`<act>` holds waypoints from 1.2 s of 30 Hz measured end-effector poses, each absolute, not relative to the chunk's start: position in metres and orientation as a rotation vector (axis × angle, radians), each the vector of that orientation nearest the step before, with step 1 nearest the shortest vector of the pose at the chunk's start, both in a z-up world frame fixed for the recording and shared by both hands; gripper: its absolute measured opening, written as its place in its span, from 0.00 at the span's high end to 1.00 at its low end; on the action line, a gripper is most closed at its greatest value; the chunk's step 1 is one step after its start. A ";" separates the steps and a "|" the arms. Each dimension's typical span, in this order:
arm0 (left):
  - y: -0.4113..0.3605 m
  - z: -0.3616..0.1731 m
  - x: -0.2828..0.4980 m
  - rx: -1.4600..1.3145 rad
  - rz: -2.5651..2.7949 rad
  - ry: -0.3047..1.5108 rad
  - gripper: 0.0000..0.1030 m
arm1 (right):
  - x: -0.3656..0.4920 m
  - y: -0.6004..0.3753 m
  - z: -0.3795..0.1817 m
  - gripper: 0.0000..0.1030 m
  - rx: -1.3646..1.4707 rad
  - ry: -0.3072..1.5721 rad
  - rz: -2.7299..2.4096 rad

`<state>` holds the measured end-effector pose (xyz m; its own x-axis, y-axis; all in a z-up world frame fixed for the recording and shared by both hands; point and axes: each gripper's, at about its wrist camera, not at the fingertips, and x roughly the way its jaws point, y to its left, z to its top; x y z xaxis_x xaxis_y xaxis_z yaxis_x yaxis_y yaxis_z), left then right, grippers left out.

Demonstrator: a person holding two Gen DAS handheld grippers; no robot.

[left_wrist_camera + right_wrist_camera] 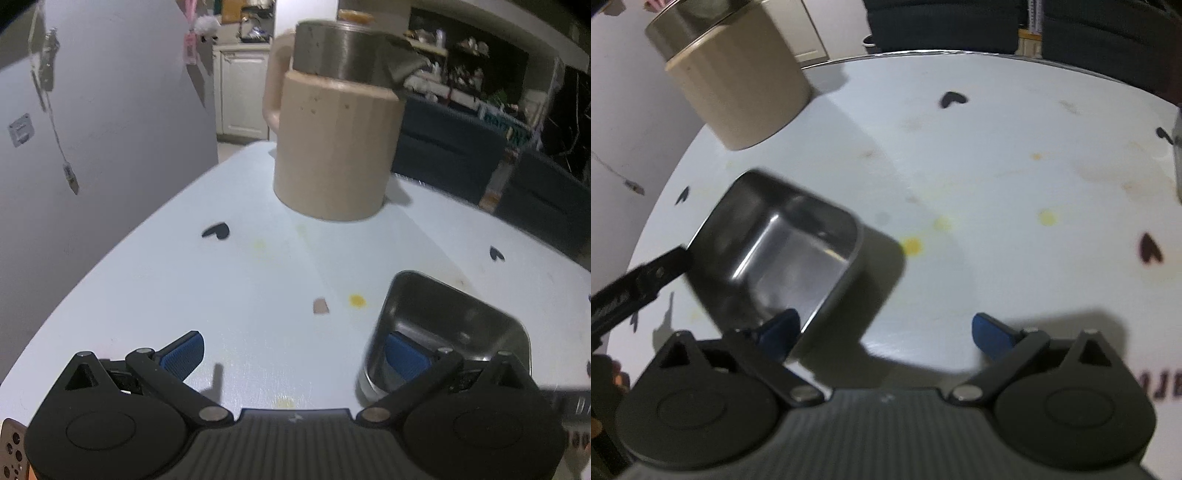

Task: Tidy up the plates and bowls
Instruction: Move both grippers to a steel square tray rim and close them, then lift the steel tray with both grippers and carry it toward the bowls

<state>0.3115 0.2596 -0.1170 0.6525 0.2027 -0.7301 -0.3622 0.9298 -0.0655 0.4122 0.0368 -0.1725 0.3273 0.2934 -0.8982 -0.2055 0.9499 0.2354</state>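
Note:
A square steel bowl (454, 332) sits on the pale blue table (229, 288) at my lower right in the left wrist view. My left gripper (295, 354) is open; its right finger (406, 356) is inside the bowl, its left finger outside. In the right wrist view the same bowl (786, 251) lies at the lower left. My right gripper (886, 334) is open, its left finger (781, 326) inside the bowl's near rim. The left gripper's black finger (646, 277) touches the bowl's left edge.
A beige canister with a steel insert (336, 125) stands at the far side of the table, also in the right wrist view (735, 77). Dark chairs (461, 155) stand behind the table. A grey wall (92, 129) is on the left. Yellow stains and black heart marks dot the tabletop.

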 end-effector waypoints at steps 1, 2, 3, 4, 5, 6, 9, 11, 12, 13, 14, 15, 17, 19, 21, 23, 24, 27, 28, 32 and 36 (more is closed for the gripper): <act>0.260 -0.117 0.311 -0.222 0.315 0.806 0.00 | 0.414 0.032 -0.172 0.14 0.088 1.185 0.332; 0.261 -0.117 0.310 -0.235 0.306 0.813 0.00 | 0.416 0.028 -0.171 0.21 0.094 1.184 0.336; 0.261 -0.117 0.310 -0.247 0.298 0.818 0.00 | 0.419 0.023 -0.170 0.28 0.107 1.185 0.341; 0.261 -0.117 0.310 -0.263 0.288 0.828 0.00 | 0.421 0.018 -0.169 0.32 0.129 1.182 0.348; 0.261 -0.117 0.309 -0.280 0.273 0.836 0.00 | 0.422 0.013 -0.168 0.41 0.149 1.177 0.352; 0.260 -0.117 0.309 -0.296 0.260 0.846 0.00 | 0.423 0.008 -0.167 0.49 0.162 1.170 0.351; 0.253 -0.117 0.311 -0.325 0.214 0.910 0.09 | 0.425 0.002 -0.166 0.69 0.188 1.150 0.370; 0.248 -0.117 0.312 -0.357 0.169 0.952 0.22 | 0.426 0.003 -0.166 0.79 0.198 1.144 0.400; 0.245 -0.118 0.312 -0.379 0.149 0.971 0.28 | 0.430 0.006 -0.165 0.84 0.200 1.142 0.410; 0.242 -0.120 0.312 -0.398 0.131 0.991 0.36 | 0.429 0.007 -0.165 0.87 0.199 1.139 0.421; 0.239 -0.122 0.313 -0.412 0.116 1.010 0.39 | 0.429 0.009 -0.164 0.88 0.191 1.137 0.429; 0.236 -0.123 0.313 -0.422 0.105 1.022 0.44 | 0.428 0.011 -0.163 0.89 0.176 1.135 0.434; 0.230 -0.125 0.314 -0.439 0.082 1.035 0.48 | 0.425 0.013 -0.159 0.90 0.147 1.138 0.448; 0.225 -0.126 0.315 -0.444 0.074 1.038 0.55 | 0.420 0.011 -0.156 0.91 0.133 1.149 0.460; 0.222 -0.125 0.315 -0.442 0.070 1.039 0.62 | 0.420 0.014 -0.156 0.92 0.123 1.159 0.464; 0.220 -0.124 0.315 -0.444 0.070 1.037 0.74 | 0.418 0.015 -0.155 0.93 0.111 1.160 0.472; 0.219 -0.124 0.316 -0.443 0.075 1.036 0.81 | 0.417 0.015 -0.155 0.94 0.105 1.161 0.477; 0.220 -0.119 0.312 -0.432 0.084 1.031 0.87 | 0.414 0.016 -0.153 0.94 0.089 1.150 0.487; 0.220 -0.117 0.311 -0.430 0.089 1.023 0.90 | 0.413 0.016 -0.152 0.94 0.081 1.142 0.490; 0.215 -0.099 0.304 -0.421 0.087 0.953 0.90 | 0.407 0.010 -0.140 0.94 0.089 1.098 0.510; 0.202 -0.077 0.294 -0.425 0.063 0.879 0.91 | 0.395 -0.004 -0.118 0.95 0.094 1.033 0.519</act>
<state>0.2943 0.2022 -0.0771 0.6416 -0.1188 -0.7578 -0.2257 0.9150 -0.3345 0.3947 -0.0042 -0.1178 0.4040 0.4534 -0.7945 -0.3664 0.8760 0.3136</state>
